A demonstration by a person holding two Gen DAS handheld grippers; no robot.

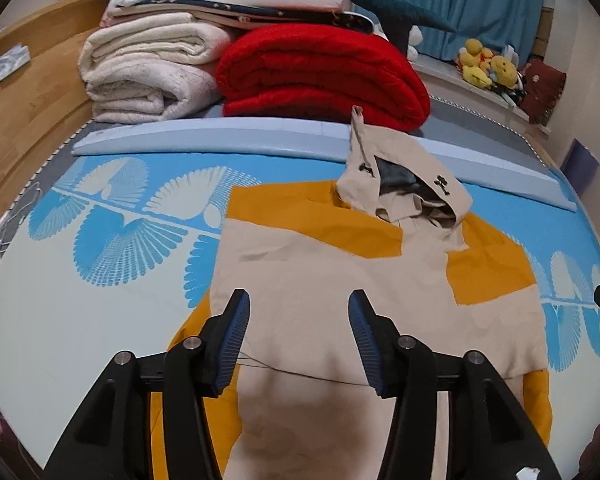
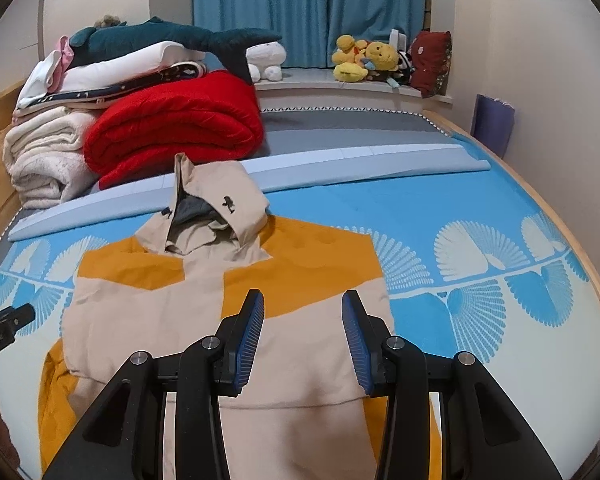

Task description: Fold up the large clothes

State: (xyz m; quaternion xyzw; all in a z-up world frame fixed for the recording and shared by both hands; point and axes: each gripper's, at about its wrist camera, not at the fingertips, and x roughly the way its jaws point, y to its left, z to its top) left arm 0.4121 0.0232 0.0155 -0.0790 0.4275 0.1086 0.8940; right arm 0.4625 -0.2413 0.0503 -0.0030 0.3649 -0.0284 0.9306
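- In the left wrist view, a cream blanket roll (image 1: 148,76) and a red quilt (image 1: 324,76) sit in the upper left and centre, well clear of the work.
- The hooded jacket (image 1: 340,300), beige and mustard, lies flat on the bed (image 1: 60,320), filling the frame's lower centre; its hood (image 1: 404,184) points toward the upper centre.
- The left tongs (image 1: 298,340) hover above the jacket's lower body with jaws spread apart, gripping nothing.
- In the right wrist view, the right tongs (image 2: 303,338) hover likewise over the jacket's lower right part, jaws wide and empty.
- Judgement: the sleeves look already tucked in, so a crosswise fold seems next.
- To do it well, each pair of tongs should pinch a bottom corner through all layers, lift together, and carry the hem evenly toward the shoulders, keeping the edges aligned and the cloth taut.
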